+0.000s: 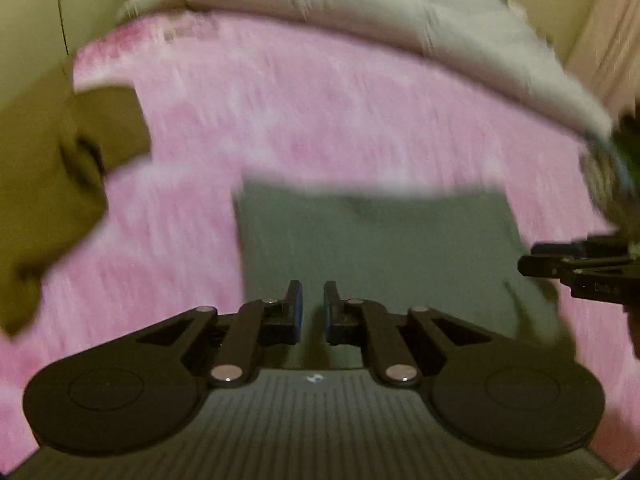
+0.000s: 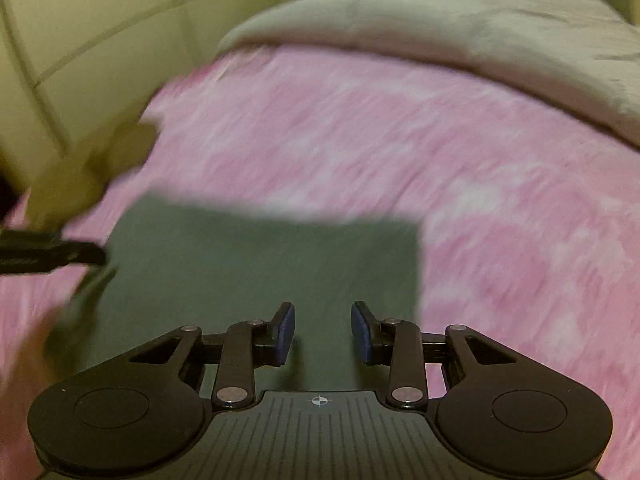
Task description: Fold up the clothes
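Nearest, the left gripper point(image 1: 313, 306) has its jaws nearly together with nothing between them, and the right gripper point(image 2: 323, 330) is spread; both hover over the grey-green garment point(image 2: 260, 256). It lies flat and squared on the pink blanket point(image 2: 480, 168). It looks soft, light and limp, best pinched at corners. At twelve o'clock lies a grey duvet point(image 2: 460, 16).

pink bedspread point(image 1: 320, 120) motion-blurred; olive garment point(image 1: 60, 168) blurred, cut off left
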Tool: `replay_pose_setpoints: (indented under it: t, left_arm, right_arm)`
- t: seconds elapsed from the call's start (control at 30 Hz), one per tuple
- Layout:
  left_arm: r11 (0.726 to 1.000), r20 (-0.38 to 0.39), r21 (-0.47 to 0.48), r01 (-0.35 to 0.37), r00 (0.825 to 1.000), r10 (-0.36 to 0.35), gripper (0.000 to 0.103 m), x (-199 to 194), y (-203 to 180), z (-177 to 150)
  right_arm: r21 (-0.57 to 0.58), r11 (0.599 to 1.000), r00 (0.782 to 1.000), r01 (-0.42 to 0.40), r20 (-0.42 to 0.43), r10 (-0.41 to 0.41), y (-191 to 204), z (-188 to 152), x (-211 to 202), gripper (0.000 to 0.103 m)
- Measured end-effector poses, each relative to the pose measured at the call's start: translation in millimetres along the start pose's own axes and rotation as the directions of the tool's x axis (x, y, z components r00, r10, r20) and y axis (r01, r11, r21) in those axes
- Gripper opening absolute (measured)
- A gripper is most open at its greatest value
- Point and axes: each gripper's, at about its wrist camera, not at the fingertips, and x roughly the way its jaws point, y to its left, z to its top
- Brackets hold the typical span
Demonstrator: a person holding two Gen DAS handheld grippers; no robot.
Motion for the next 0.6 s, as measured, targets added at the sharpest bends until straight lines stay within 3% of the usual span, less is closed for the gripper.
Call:
replay_pose_setpoints:
  t: [0.13, 0.23, 0.3, 0.37, 0.4, 0.43, 0.5, 0.6]
  left_arm:
    - [0.995, -0.069, -0.085, -0.061, 0.996, 0.055, 0.005, -14.1, 8.6, -34.9]
    - [0.986, -0.145, -0.112, -0.124, 0.984, 0.108, 0.006, -31.0, 9.7, -43.4]
    - [0.975, -0.221, -0.121, -0.186, 0.963, 0.156, 0.011, -42.0, 6.5, -43.9]
    - [0.963, -0.289, -0.132, -0.234, 0.939, 0.188, 0.014, -53.9, 0.2, -43.7]
    - [0.958, -0.314, -0.137, -0.252, 0.928, 0.199, 0.017, -60.1, -4.3, -43.2]
    - [0.954, -0.326, -0.143, -0.263, 0.923, 0.205, 0.02, -66.6, -10.5, -42.1]
    - [0.95, -0.343, -0.149, -0.275, 0.915, 0.211, 0.035, -74.2, -23.0, -39.0]
    - [0.95, -0.357, -0.145, -0.277, 0.91, 0.212, 0.04, -77.7, -42.0, -36.4]
  right_arm:
    - [-0.069, 0.993, 0.988, 0.098, -0.115, -0.105, 9.0, -45.6, -7.2, 0.035]
    - [0.083, 0.991, 0.977, 0.108, -0.193, -0.09, -11.1, -60.4, -26.6, 0.036]
    - [0.14, 0.979, 0.96, 0.145, -0.26, -0.105, -17.4, -64.0, -34.4, 0.036]
    - [0.19, 0.967, 0.945, 0.171, -0.309, -0.106, -19.0, -65.7, -43.2, 0.048]
    - [0.208, 0.962, 0.941, 0.175, -0.321, -0.102, -17.6, -65.4, -46.7, 0.074]
    - [0.218, 0.961, 0.943, 0.17, -0.321, -0.094, -14.2, -63.9, -48.3, 0.088]
    - [0.239, 0.958, 0.945, 0.16, -0.318, -0.078, -7.4, -60.8, -51.4, 0.088]
    - [0.269, 0.952, 0.948, 0.145, -0.315, -0.055, 2.8, -56.2, -56.0, 0.088]
